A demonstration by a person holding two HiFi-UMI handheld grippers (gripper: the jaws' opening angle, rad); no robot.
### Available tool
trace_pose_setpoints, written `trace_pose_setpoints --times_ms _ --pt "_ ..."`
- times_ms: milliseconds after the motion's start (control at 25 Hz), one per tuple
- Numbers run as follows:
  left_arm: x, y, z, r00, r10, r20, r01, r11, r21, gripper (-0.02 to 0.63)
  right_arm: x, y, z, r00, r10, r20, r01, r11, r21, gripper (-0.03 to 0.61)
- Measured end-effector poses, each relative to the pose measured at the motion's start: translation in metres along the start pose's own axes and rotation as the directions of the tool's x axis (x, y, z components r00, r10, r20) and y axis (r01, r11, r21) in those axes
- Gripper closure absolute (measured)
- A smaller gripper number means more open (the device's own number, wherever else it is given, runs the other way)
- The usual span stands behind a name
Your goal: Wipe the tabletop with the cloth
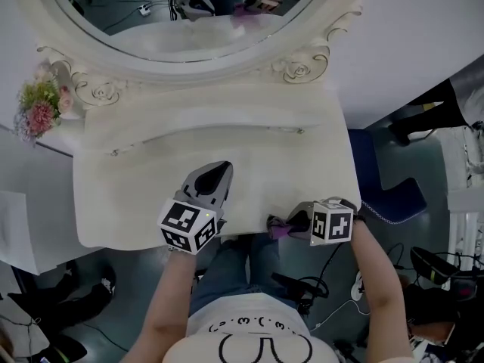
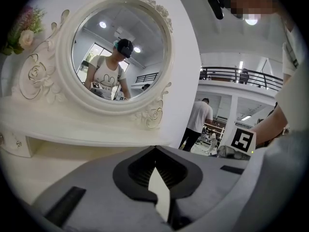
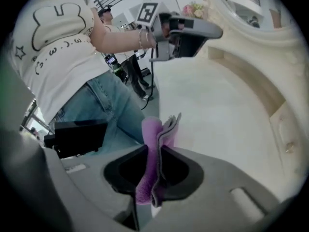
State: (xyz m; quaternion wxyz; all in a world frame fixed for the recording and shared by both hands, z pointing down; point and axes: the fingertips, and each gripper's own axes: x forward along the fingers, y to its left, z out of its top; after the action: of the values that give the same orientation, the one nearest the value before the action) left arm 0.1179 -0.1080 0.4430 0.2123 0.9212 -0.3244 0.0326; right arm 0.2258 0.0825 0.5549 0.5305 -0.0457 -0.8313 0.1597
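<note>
The right claw (image 3: pixel 155 151) is clenched on the purple cloth (image 3: pixel 150 129), at the near edge of the cream worktop (image 1: pixel 136 206). The left claw (image 2: pixel 155 153) is pinched together on nothing. A good wipe probably calls for pressing the cloth flat and sweeping in overlapping strokes, clear of the flowers (image 1: pixel 38 106). No open container shows.

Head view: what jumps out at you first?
The big mirror in its curly cream frame fills the top of the head view, above the cream dressing table. At the table's near edge, the right gripper pinches a purple cloth. Pink flowers sit at the far left, beside the mirror.
</note>
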Motion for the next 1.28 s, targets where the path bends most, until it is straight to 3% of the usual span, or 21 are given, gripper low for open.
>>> trace_pose_setpoints --times_ms 120,240,360,440,600,800,880,1000,1280 --pt "-0.003 0.005 -0.001 1.0 0.015 0.0 -0.015 1.0 -0.008 0.615 -0.023 -0.052 0.029 0.97 -0.213 0.118 0.212 0.977 0.028 0.505" --pt "-0.005 0.009 -0.002 1.0 0.028 0.001 -0.028 1.0 -0.01 0.615 -0.043 -0.117 0.044 0.884 -0.44 0.157 0.429 0.898 0.098 0.506" --pt "-0.008 0.014 -0.003 0.999 0.04 0.002 -0.04 0.999 -0.016 0.615 -0.051 -0.171 0.047 0.792 -0.601 0.106 0.591 0.799 0.117 0.506" --pt "-0.012 0.017 -0.002 0.999 0.045 0.002 -0.045 0.999 -0.019 0.615 -0.052 -0.197 0.05 0.754 -0.652 0.077 0.642 0.757 0.119 0.505" --pt "-0.018 0.024 -0.001 0.999 0.054 0.004 -0.054 0.998 -0.02 0.615 -0.05 -0.236 0.057 0.71 -0.703 0.034 0.695 0.708 0.125 0.506" --pt "-0.022 0.034 -0.002 0.997 0.071 0.002 -0.071 0.997 -0.029 0.615 -0.043 -0.267 0.053 0.59 -0.805 -0.062 0.799 0.573 0.182 0.506" --pt "-0.024 0.036 -0.003 0.997 0.072 0.0 -0.072 0.997 -0.03 0.615 -0.041 -0.272 0.051 0.56 -0.824 -0.086 0.818 0.533 0.214 0.508" --pt "-0.027 0.041 -0.003 0.997 0.077 0.0 -0.077 0.996 -0.034 0.615 -0.039 -0.274 0.055 0.576 -0.814 -0.072 0.799 0.543 0.257 0.509" --pt "-0.032 0.045 -0.007 0.996 0.091 -0.002 -0.091 0.995 -0.044 0.615 -0.021 -0.261 0.091 0.708 -0.704 0.06 0.684 0.704 0.19 0.509"
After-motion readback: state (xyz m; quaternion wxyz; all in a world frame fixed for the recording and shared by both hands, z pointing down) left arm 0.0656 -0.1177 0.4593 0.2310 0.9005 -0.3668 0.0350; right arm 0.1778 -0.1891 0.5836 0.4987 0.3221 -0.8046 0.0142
